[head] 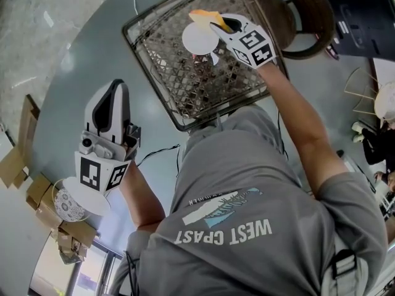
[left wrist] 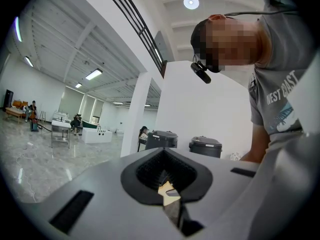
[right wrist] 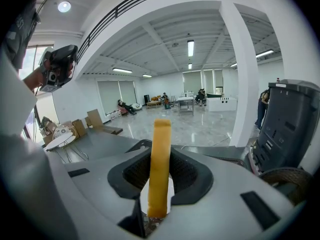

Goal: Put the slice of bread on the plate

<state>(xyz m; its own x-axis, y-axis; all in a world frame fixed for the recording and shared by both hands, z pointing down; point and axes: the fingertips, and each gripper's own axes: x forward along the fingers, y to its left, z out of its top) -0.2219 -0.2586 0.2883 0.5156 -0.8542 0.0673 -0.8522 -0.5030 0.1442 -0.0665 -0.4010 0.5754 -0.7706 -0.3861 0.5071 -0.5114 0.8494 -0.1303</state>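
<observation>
Grey cotton fills the near part of the head view: the person's T-shirt (head: 247, 214), with both bare arms reaching out from it. The left tool (head: 116, 89) hangs over the grey surface (head: 74, 60), pointing away from the person. Its own view shows its jaws together with nothing between them, only a thin slit where they meet. Cardboard scraps (head: 24, 134) lie on the floor beyond the surface's left edge.

Further out, a square wire tray (head: 179, 91) sits on the surface, right in front of the person. A white plate (head: 199, 40) lies inside it, toward its far side. The right tool (head: 217, 24) is held over that plate, angled downward, and its jaws are clamped on the bread (head: 203, 17). In the right gripper view the slice stands on edge between the two pads, its yellow-brown crust facing the camera, and the white of the plate shows just beneath it through the gap. From above, the bread sits over the plate's far rim; whether it touches the plate I cannot tell.

Beyond the tray's far right corner stands a round dark chair (head: 302, 23).
</observation>
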